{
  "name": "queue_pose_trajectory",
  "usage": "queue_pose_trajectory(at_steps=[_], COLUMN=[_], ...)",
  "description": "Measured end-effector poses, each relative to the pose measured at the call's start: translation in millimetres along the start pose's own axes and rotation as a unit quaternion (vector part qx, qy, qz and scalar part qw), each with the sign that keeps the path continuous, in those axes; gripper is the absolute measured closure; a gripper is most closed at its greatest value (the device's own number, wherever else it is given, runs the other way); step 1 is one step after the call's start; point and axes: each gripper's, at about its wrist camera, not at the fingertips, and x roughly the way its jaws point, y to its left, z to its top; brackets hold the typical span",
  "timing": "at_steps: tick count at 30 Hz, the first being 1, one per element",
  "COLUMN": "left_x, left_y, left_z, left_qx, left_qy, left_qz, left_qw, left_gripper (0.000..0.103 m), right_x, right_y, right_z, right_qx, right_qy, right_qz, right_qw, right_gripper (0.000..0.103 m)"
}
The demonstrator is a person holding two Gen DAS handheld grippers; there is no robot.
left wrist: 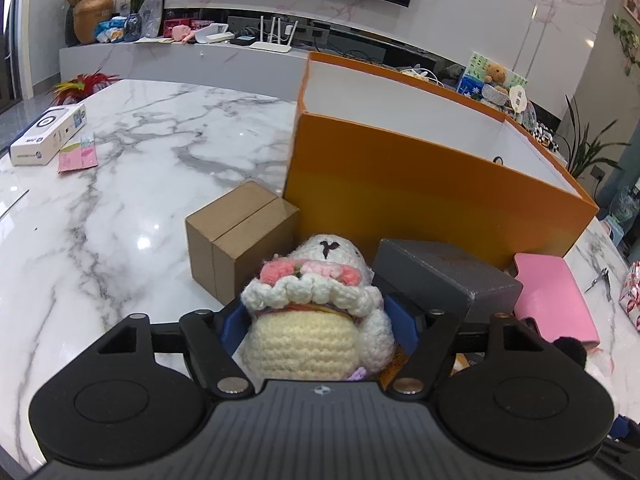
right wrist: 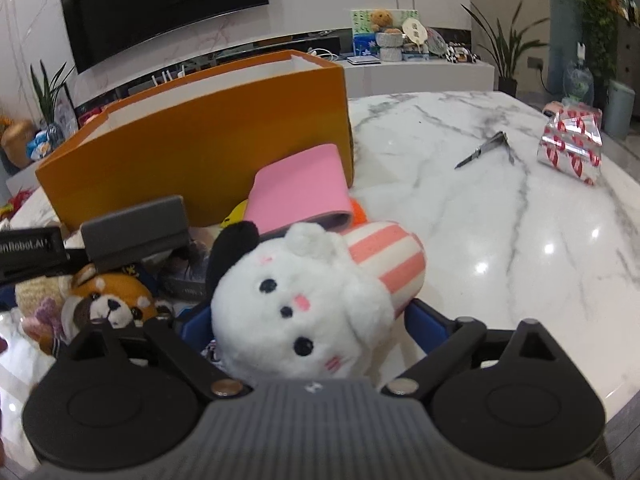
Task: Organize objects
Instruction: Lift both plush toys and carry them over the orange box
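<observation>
We are working at a marble table (left wrist: 120,184) beside the orange box (left wrist: 400,184), which looks empty where visible. Our left gripper (left wrist: 318,320) is squeezing a crochet doll (left wrist: 312,312) before the box; our right gripper (right wrist: 308,316), jaws barely touching, surrounds a white plush (right wrist: 296,308). Only the right view is showing scissors (right wrist: 486,148) beyond the box.

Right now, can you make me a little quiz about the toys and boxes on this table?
1. True or false: the orange box is open on top.
2. Which toy sits between the left gripper fingers: A the crocheted doll, B a red panda, C scissors?
3. What colour are the stripes beside the white plush in the right gripper?

Key: 1 true; 2 A; 3 pink and white.
</observation>
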Motion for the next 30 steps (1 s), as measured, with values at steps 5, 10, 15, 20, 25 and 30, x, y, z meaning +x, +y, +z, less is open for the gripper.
queue_pose_trajectory(at_steps=[5,10,15,20,25,30], left_x=[-7,-16,-26,-33,-43,-60], left_y=[5,6,5,6,6,6], left_z=[1,3,3,3,3,5], left_qx=[-0.010,-0.013,-0.011,-0.018,-0.019,-0.016], left_qy=[-0.009,-0.018,-0.026,-0.030,-0.037,-0.054], left_qz=[0.002,0.000,0.001,0.002,0.003,-0.003], left_qw=[0.9999,0.9998,0.9996,0.9994,0.9991,0.9984], left_gripper=[0.025,0.025,0.025,0.025,0.025,0.025], right_x=[-4,-11,-20,-34,-49,-69], right_y=[0,-3,-7,-10,-8,-4], right_z=[0,-1,1,2,5,14], right_qx=[-0.012,-0.014,-0.007,-0.009,-0.008,-0.011], right_qy=[0.003,0.001,-0.001,-0.013,-0.029,-0.060], right_qz=[-0.006,-0.004,0.011,0.012,0.016,0.029], right_qw=[1.000,1.000,1.000,1.000,0.999,0.998], right_gripper=[0.015,0.020,0.022,0.023,0.023,0.023])
